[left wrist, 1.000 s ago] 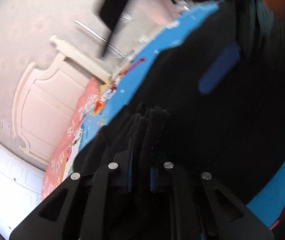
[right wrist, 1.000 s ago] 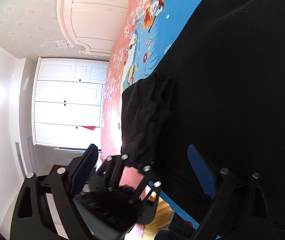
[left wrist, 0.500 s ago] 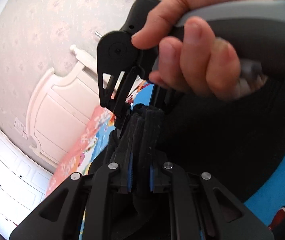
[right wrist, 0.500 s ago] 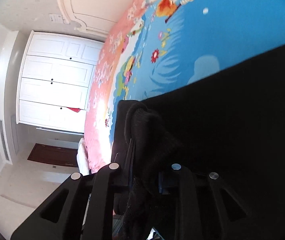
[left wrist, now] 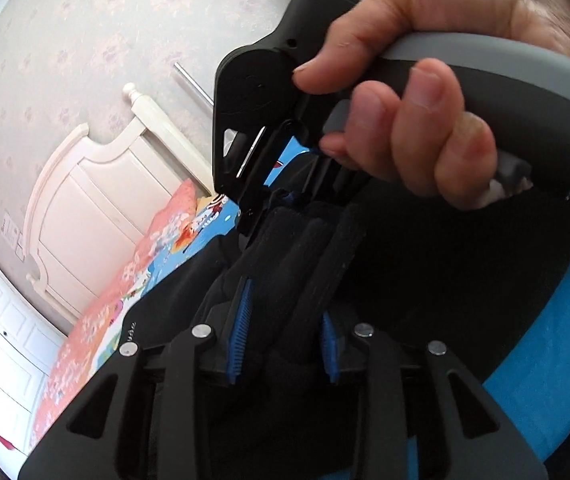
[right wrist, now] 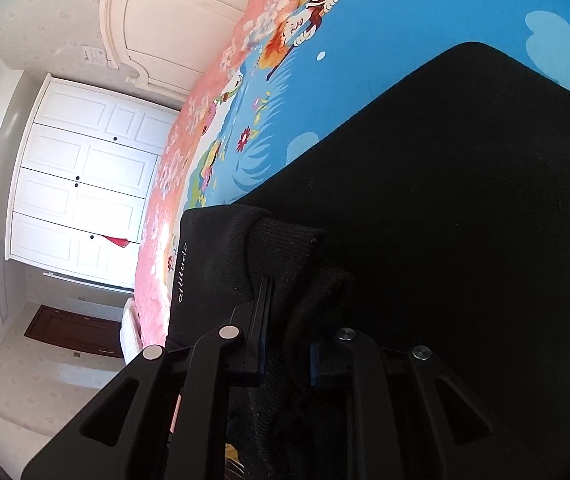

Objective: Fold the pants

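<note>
Left wrist view: looks forward and slightly down along the left gripper (left wrist: 283, 332), very close above the black knitted pants (left wrist: 425, 280); a hand (left wrist: 417, 92) holding the other gripper's grey handle fills the upper right.
Right wrist view: rolled sideways, close over the same pants (right wrist: 465, 220), facing the white panelled wardrobe (right wrist: 81, 184).
Shared: pants, blue cartoon-print bedsheet (left wrist: 557, 344) (right wrist: 385, 32), cream curved headboard (left wrist: 85, 200) (right wrist: 173, 12).
</note>
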Action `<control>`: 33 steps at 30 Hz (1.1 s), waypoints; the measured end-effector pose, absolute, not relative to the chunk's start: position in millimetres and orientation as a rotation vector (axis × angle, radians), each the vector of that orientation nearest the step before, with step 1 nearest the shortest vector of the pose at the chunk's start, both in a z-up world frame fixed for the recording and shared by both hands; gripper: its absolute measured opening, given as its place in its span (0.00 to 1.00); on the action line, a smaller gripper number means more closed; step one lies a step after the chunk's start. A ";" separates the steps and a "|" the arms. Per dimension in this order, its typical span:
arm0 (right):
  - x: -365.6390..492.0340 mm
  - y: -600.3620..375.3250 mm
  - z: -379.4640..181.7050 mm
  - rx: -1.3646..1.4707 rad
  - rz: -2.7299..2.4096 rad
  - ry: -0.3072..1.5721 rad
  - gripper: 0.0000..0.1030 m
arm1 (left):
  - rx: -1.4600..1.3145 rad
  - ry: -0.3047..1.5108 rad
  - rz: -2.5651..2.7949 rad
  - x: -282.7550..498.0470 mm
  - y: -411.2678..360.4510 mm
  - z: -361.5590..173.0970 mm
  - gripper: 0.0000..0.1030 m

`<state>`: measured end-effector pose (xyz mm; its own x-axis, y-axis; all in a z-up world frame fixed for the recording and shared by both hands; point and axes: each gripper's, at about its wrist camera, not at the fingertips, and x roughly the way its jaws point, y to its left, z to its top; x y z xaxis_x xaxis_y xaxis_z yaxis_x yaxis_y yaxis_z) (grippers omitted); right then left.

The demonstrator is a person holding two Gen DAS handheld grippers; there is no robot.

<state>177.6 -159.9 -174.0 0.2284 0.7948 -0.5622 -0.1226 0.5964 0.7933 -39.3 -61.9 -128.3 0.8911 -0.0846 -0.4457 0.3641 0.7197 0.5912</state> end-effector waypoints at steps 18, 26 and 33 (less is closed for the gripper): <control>180.7 -161.8 -175.0 0.684 0.723 1.142 0.14 | 0.500 0.524 -0.386 -49.1 -37.5 -99.9 0.23; 169.5 -154.4 -157.0 0.560 0.637 1.110 0.25 | -0.210 0.630 -0.148 -36.7 154.8 -64.2 0.13; 114.1 -129.7 -77.5 0.247 0.470 0.854 0.69 | -0.106 0.734 -0.112 -32.3 178.0 -95.1 0.31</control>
